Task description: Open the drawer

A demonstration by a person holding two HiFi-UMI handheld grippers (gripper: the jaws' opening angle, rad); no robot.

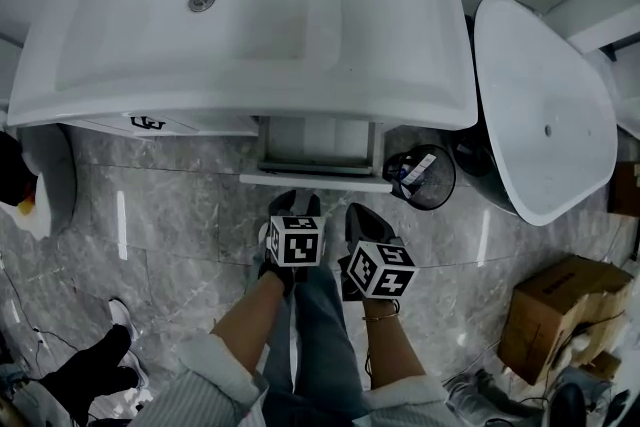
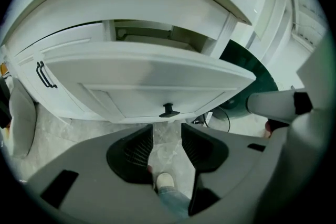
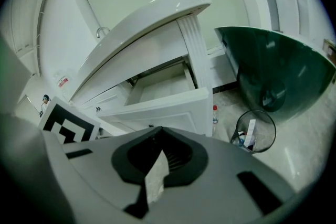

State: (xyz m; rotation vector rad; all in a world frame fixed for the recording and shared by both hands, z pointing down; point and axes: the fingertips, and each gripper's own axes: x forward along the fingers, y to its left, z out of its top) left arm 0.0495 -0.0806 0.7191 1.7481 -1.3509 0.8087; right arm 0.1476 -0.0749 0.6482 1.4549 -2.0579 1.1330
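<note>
The light was dim, cool and greyish throughout. The glossy floor (image 1: 180,200) carried pale streaks of glare, the white sink (image 1: 250,25) was flatly lit, and the drawer (image 1: 320,143) beneath it lay in soft shadow. Both gripper views bulged like fisheyes, black at the corners, their nearest parts slightly soft.

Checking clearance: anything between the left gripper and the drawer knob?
Nothing. Left gripper view: the left gripper, open, sits short of the drawer knob; only floor shows between.
</note>
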